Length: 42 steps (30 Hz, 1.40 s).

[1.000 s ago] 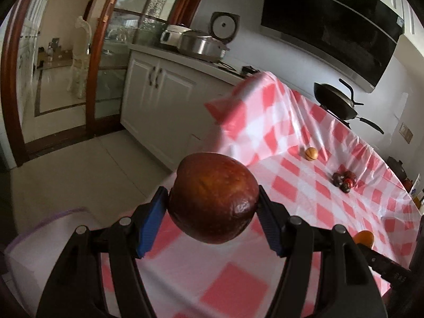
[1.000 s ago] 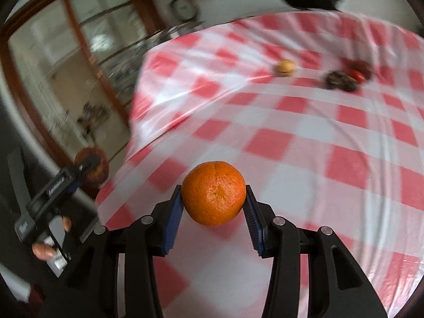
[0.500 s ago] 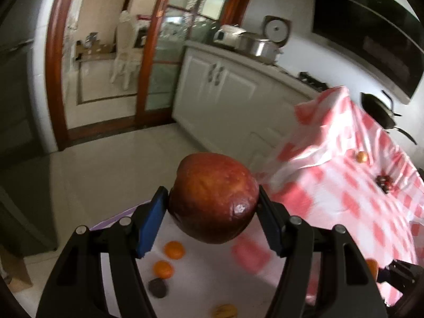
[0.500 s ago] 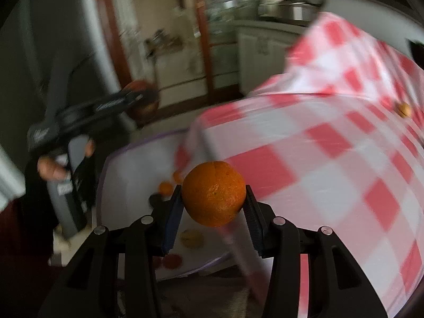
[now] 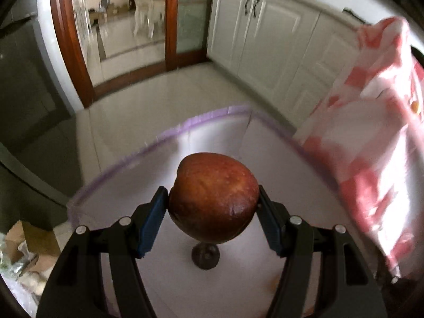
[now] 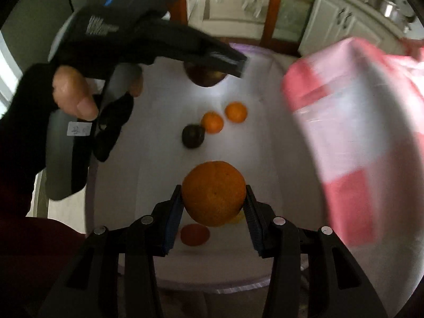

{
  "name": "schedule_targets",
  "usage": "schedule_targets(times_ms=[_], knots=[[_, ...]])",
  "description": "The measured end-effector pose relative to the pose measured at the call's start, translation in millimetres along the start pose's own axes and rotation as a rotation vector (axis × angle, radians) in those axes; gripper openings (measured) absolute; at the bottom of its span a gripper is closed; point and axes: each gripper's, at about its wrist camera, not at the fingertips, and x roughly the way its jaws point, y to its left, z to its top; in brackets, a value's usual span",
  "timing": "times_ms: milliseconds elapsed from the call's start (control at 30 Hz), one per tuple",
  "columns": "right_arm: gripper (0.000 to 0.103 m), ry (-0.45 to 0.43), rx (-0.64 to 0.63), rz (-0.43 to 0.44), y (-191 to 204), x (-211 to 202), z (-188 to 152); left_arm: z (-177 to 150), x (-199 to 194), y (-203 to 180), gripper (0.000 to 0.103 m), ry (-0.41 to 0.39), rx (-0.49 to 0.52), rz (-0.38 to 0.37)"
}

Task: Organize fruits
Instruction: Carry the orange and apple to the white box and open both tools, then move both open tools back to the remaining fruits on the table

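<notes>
My left gripper [image 5: 213, 205] is shut on a red-brown apple [image 5: 213, 197] and hangs over a white bin with a purple rim [image 5: 164, 135]. A dark fruit [image 5: 205, 257] lies on the bin floor right below the apple. My right gripper [image 6: 214, 198] is shut on an orange [image 6: 214, 192] above the same bin [image 6: 286, 159]. In the right wrist view the left gripper [image 6: 205, 75] with its apple [image 6: 204, 76] is at the top, held by a person's hand [image 6: 71, 92]. Two small oranges [image 6: 224, 118], a dark fruit [image 6: 193, 135] and a red fruit [image 6: 194, 234] lie in the bin.
The table's red-and-white checked cloth [image 5: 376, 143] hangs down along the bin's right side [image 6: 357, 137]. White kitchen cabinets [image 5: 265, 34] and a wood-framed glass door [image 5: 119, 26] stand beyond a tiled floor. A cardboard box [image 5: 23, 241] sits at lower left.
Both grippers have swung away from the tabletop and tipped down over the white bin beside it, each keeping its fruit. The bin's contents have come into view below them.
</notes>
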Motion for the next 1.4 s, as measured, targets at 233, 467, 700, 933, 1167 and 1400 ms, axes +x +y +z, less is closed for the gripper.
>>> schedule_targets(times_ms=[233,467,700,933,1167,1400], knots=[[0.045,0.095,-0.109,0.034,19.4,32.2,-4.9,-11.8,36.6,2.6,0.066,0.108,0.003,-0.014],[0.045,0.17,-0.006,0.051,-2.9,54.8,0.5,-21.4,47.1,-28.8,0.066,0.122,0.169,-0.086],[0.046,0.179,0.003,0.035,-5.4,55.4,0.3,-12.8,45.2,-46.9,0.064,0.085,0.24,-0.11],[0.065,0.118,-0.036,0.0,-0.1,44.4,5.0,1.8,30.0,-38.2,0.08,0.05,0.194,-0.12],[0.076,-0.161,-0.16,-0.04,17.1,-35.1,9.7,43.4,-28.1,-9.6,0.093,-0.138,0.061,-0.009],[0.086,-0.516,-0.036,-0.141,-17.7,-160.2,-2.9,63.6,-143.3,-65.1,0.101,-0.572,0.104,0.024]])
